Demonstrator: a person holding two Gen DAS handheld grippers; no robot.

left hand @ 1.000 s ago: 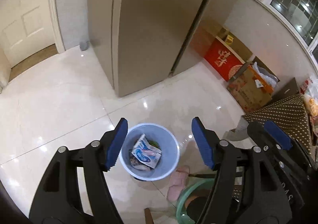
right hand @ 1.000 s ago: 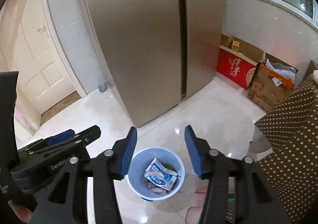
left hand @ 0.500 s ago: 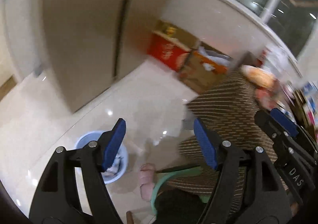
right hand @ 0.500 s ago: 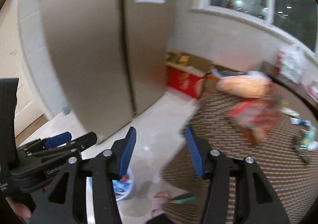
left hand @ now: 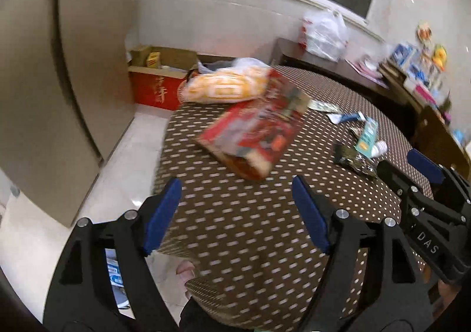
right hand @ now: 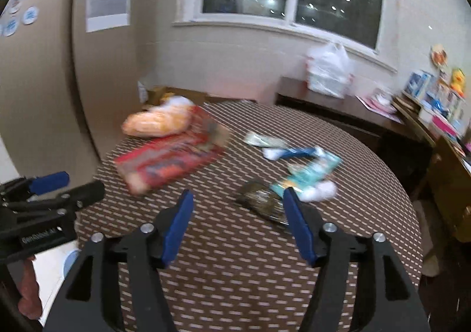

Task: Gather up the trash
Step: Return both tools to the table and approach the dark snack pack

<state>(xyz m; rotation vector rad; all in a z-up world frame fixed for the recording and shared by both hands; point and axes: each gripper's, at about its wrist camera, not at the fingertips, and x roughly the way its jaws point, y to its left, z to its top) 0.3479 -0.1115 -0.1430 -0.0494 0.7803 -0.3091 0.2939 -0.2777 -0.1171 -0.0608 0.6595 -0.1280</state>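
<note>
Polka-dot table fills the frame's lower half. Left gripper and right gripper both gape empty. Trash lies mid-right: a dark wrapper, perhaps foil, touching a teal packet. A hasty pinch might snag both, or the cloth.

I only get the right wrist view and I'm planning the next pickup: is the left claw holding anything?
Observer: No. The left claw is open, with nothing between its pads, above the near part of the dotted tablecloth.
Operator: Where's the bin? I see only a sliver of blue rim.
Observer: It's on the floor below the table's left edge, mostly hidden behind the left claw's frame. A blue-and-white wrapper shows there.
Operator: Anything else on the floor nearby?
Observer: A pink slipper lies beside the tablecloth's hanging edge.
</note>
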